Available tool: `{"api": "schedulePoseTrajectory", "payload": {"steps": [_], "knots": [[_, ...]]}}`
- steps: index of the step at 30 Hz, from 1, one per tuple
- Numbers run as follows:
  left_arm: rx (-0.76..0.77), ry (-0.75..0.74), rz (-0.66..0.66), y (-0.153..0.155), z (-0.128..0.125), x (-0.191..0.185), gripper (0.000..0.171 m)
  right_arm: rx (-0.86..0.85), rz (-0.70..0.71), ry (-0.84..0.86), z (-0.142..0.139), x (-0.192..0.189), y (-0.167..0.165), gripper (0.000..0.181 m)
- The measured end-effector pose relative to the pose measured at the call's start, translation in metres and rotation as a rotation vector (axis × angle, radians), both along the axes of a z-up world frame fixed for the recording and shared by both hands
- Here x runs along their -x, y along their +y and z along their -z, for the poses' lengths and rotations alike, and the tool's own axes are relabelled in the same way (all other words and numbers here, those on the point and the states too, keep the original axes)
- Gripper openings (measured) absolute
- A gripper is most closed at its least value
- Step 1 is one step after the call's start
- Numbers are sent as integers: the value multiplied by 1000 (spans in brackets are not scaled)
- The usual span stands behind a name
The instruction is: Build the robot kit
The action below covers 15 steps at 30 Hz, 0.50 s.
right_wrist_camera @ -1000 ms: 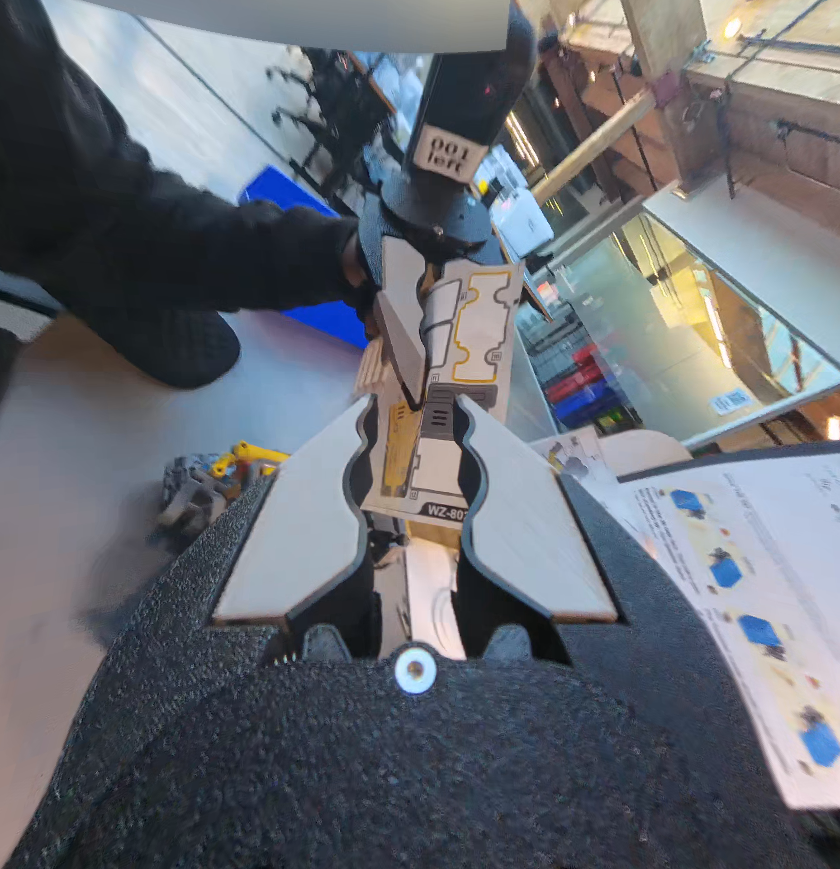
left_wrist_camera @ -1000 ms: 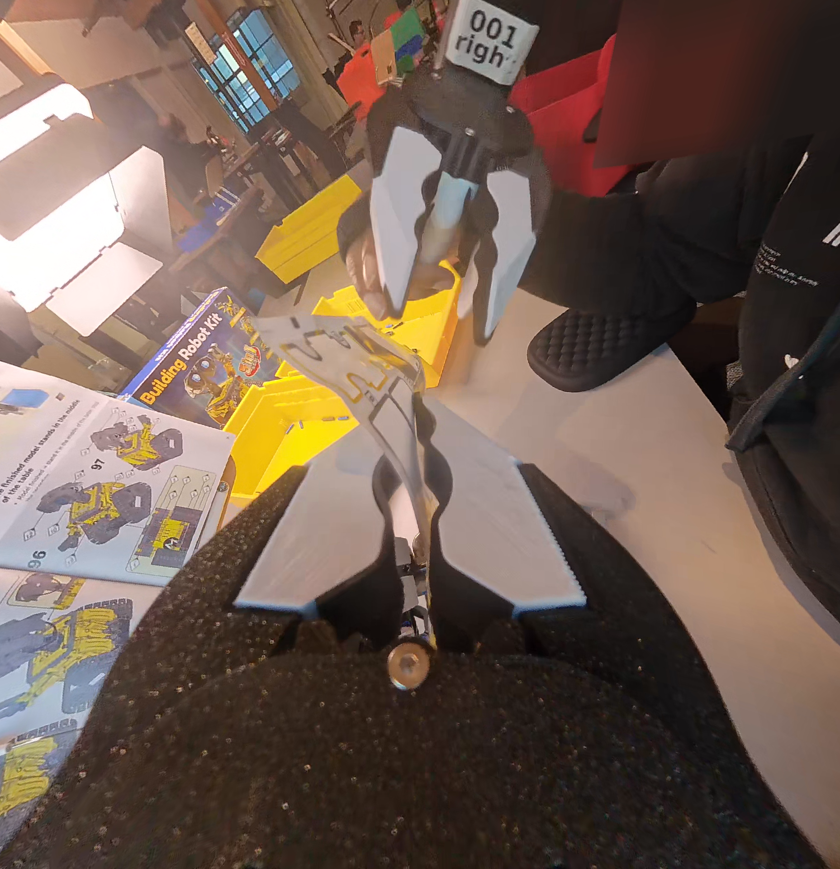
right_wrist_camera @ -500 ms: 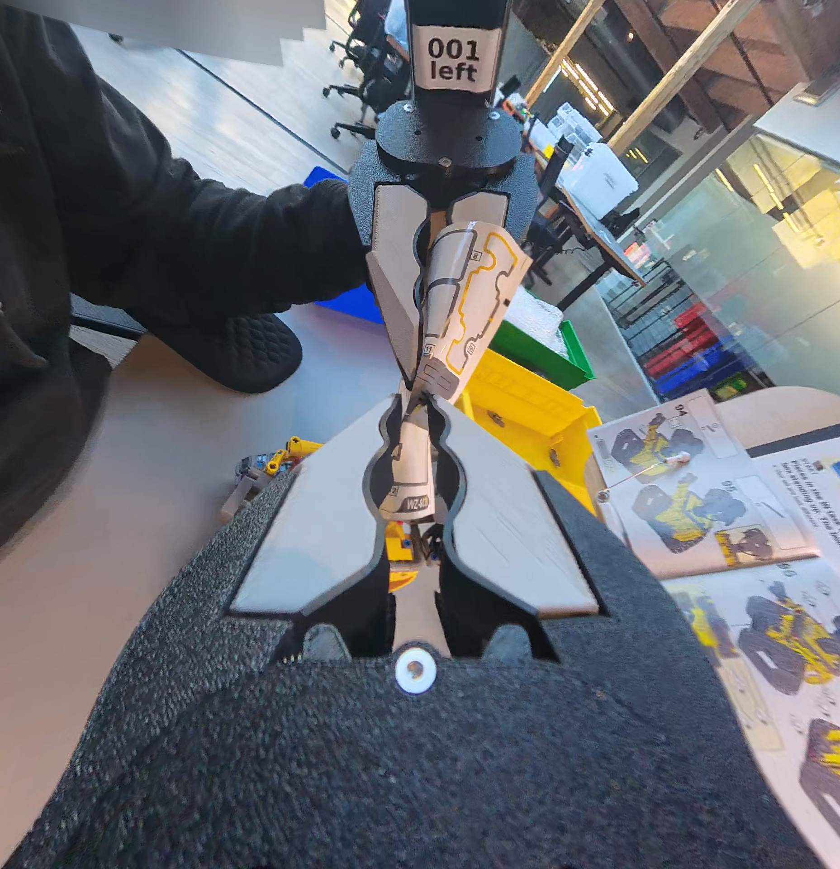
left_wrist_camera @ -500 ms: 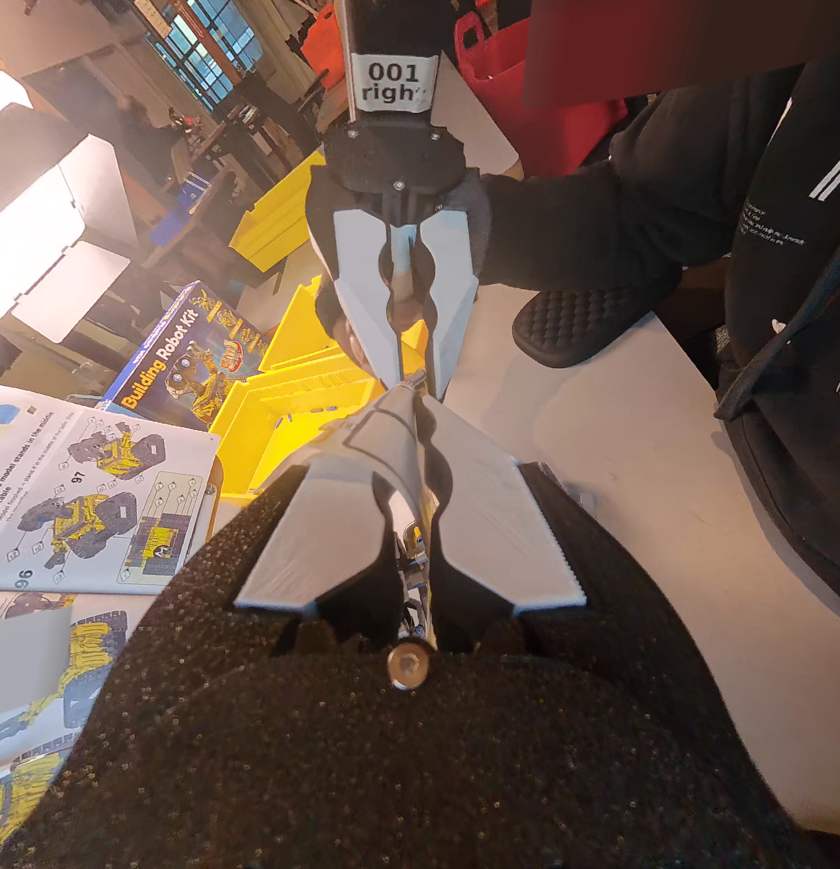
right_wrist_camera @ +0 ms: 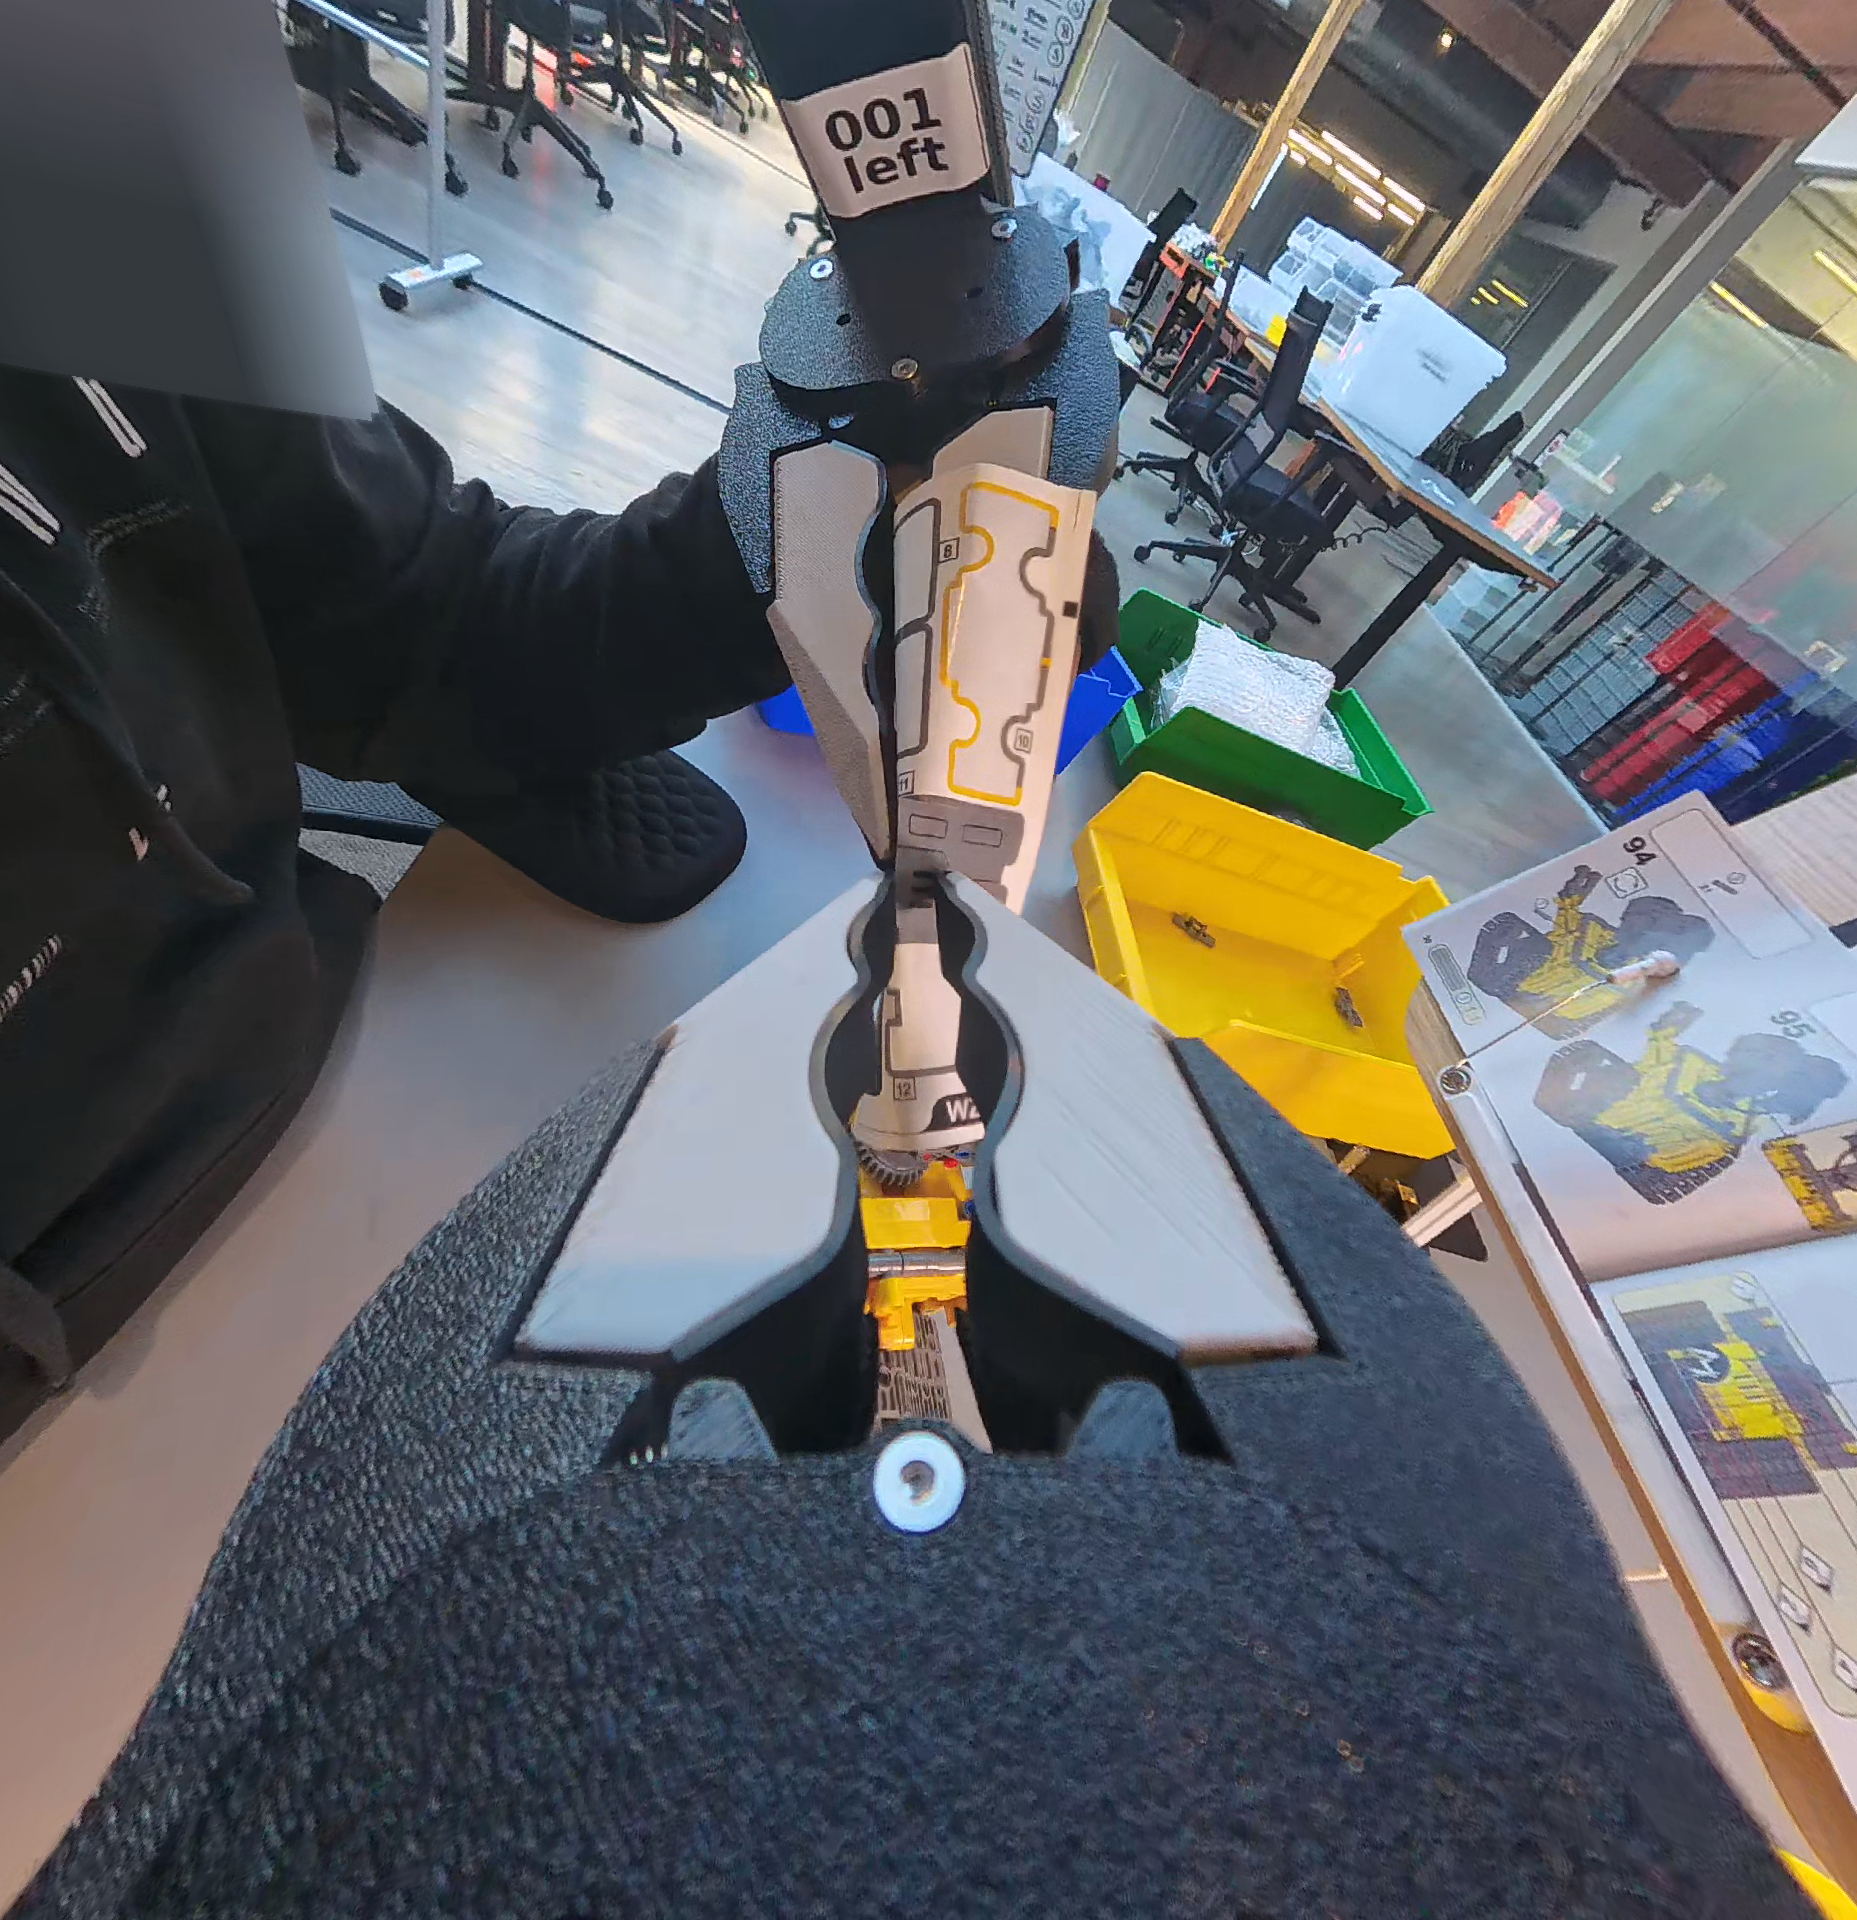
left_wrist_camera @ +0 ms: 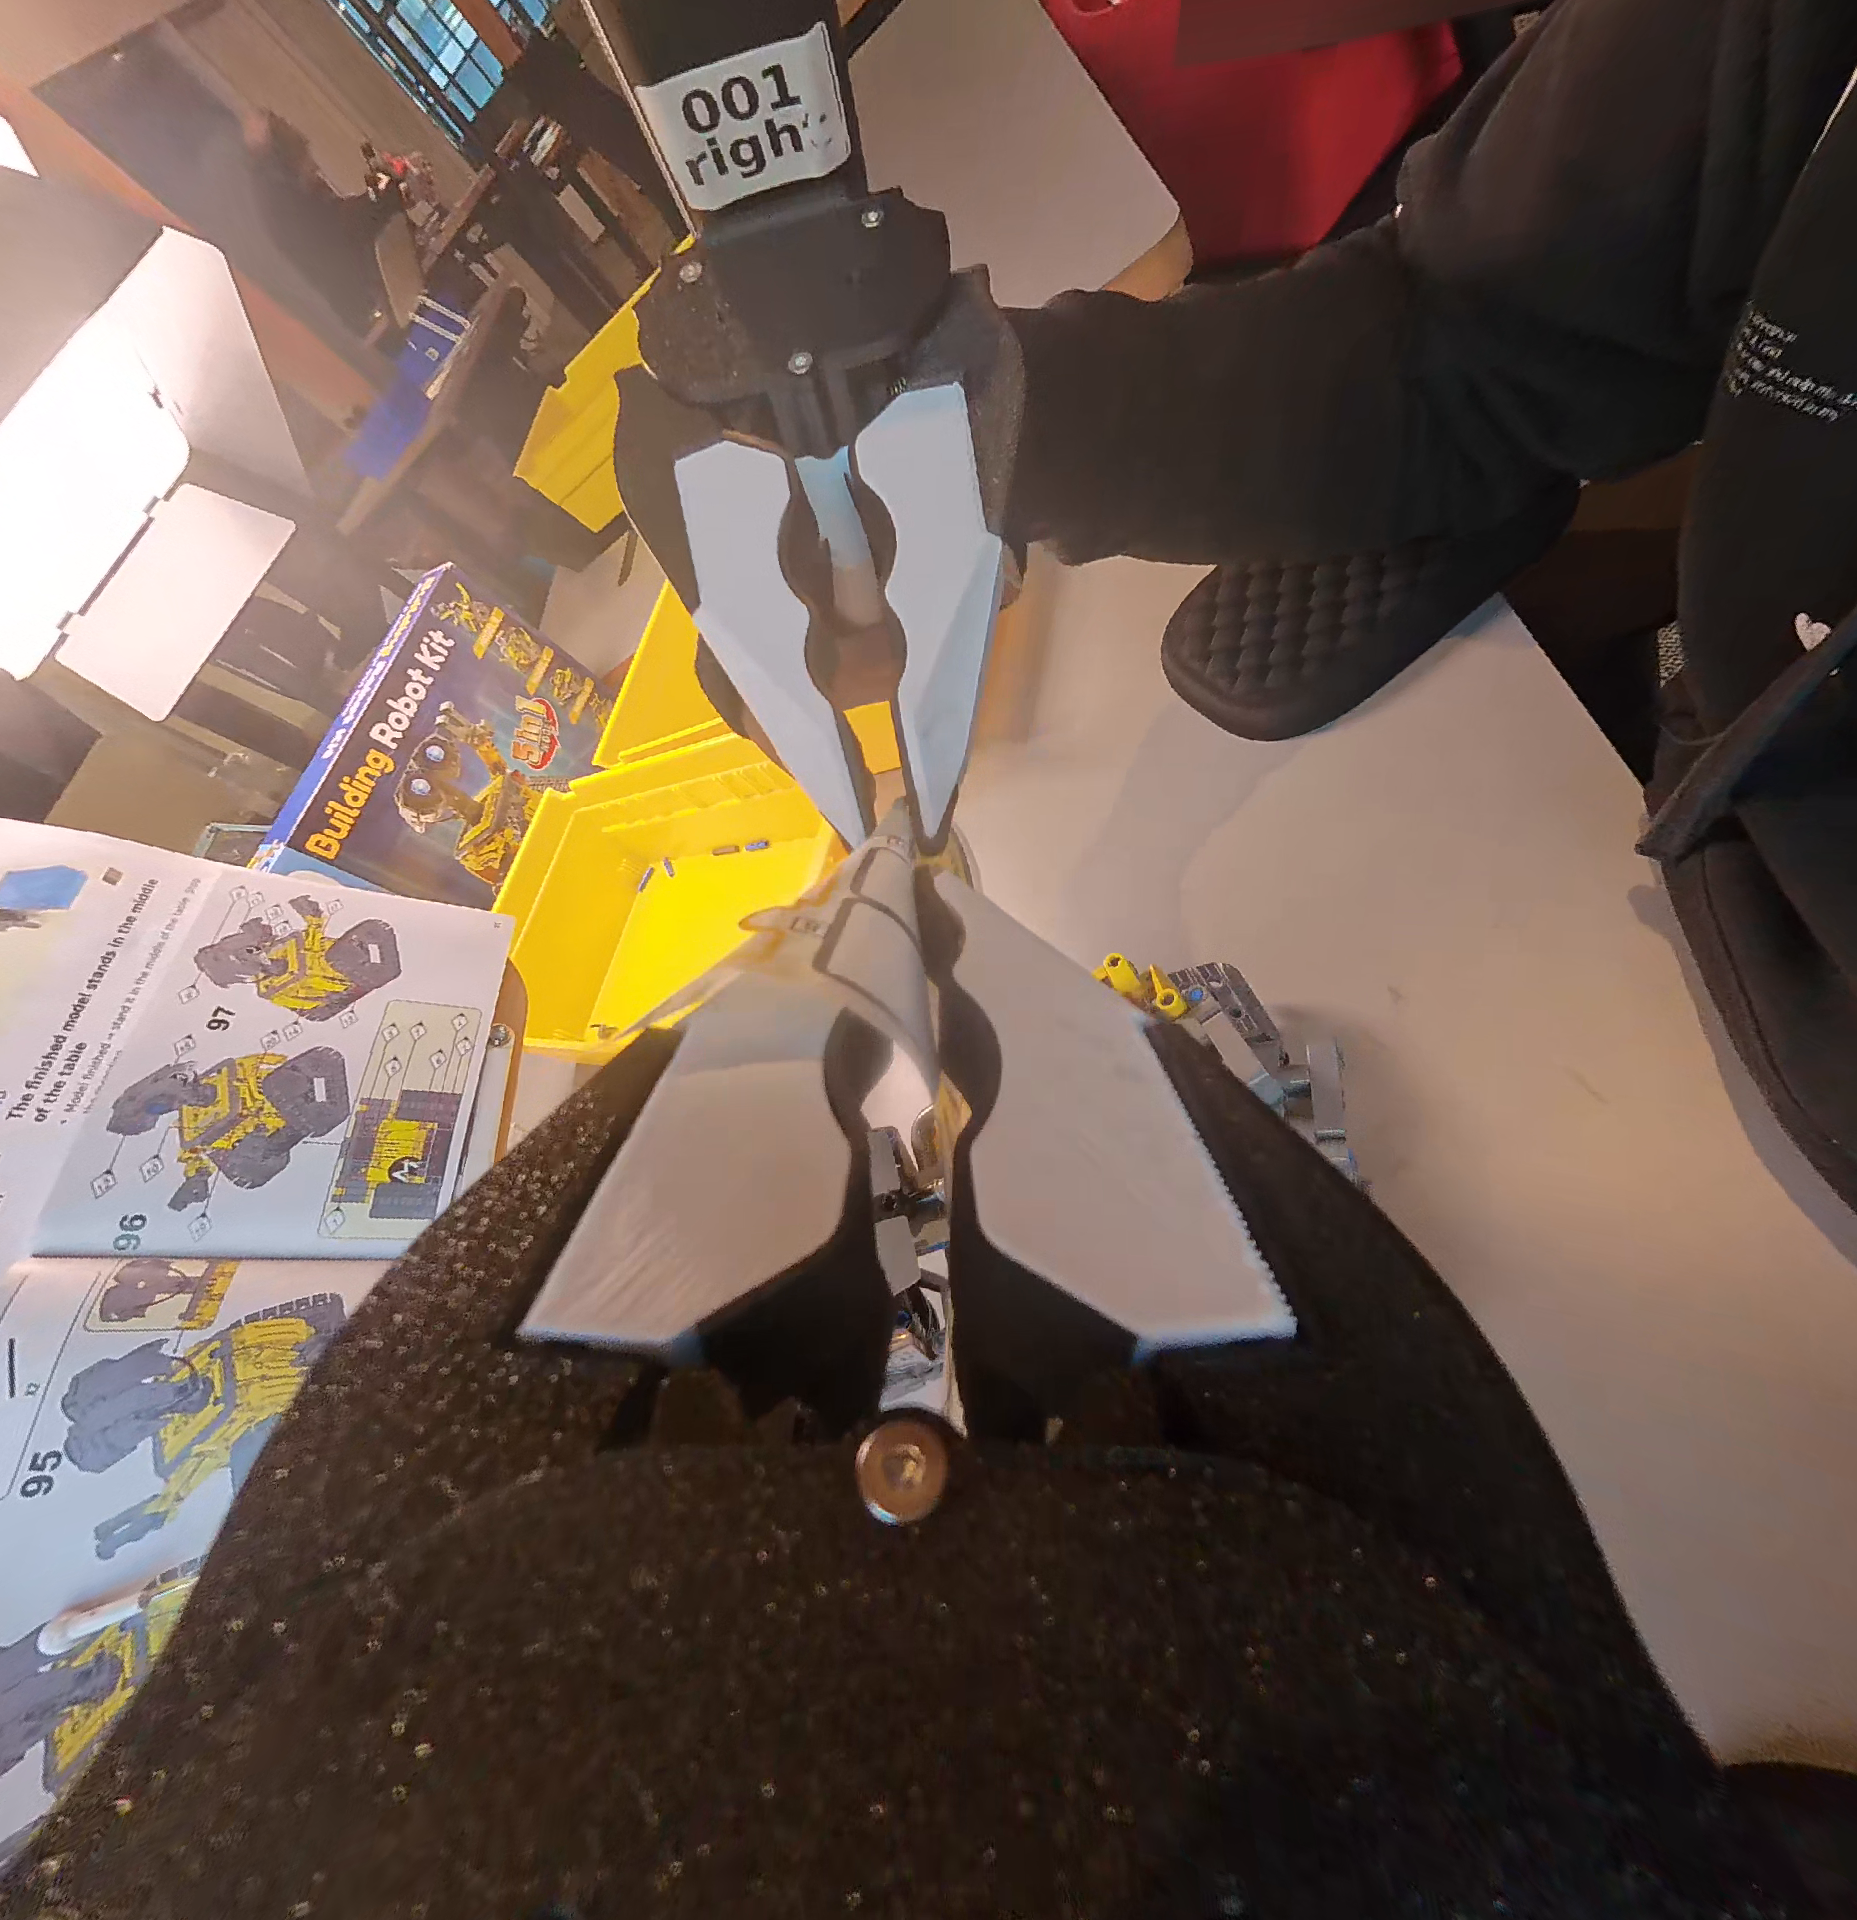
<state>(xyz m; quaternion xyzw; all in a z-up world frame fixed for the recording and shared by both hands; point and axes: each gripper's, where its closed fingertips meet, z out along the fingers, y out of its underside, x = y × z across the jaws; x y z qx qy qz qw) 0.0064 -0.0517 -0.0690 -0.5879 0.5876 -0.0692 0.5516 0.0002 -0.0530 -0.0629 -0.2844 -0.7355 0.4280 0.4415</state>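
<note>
A sticker sheet (right_wrist_camera: 991, 665) stands upright between my two grippers, above the grey table (left_wrist_camera: 1423, 987): my left gripper (left_wrist_camera: 919, 883) is clamped tight on one end, and my right gripper (right_wrist_camera: 919, 883) is pinched closed on the other, tips almost meeting. Behind it sits a yellow bin (right_wrist_camera: 1256, 935), with an open instruction booklet (left_wrist_camera: 228, 1039) beside that and a small brick model (left_wrist_camera: 1256, 1049) on the table just under my left gripper.

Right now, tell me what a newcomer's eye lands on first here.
The two tools meeting tip to tip over the table: the left tool and right tool both pinch one curled sticker sheet with yellow and grey outlines. Beside them sits a bright yellow bin, and an open instruction booklet lies at the left tool's left.
</note>
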Motion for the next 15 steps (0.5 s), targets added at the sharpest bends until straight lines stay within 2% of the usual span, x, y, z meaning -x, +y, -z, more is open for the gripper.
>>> {"api": "schedulePoseTrajectory", "payload": {"steps": [15], "knots": [[24, -27, -50, 10, -1, 13, 0, 10, 30, 47, -11, 0, 9, 0]]}}
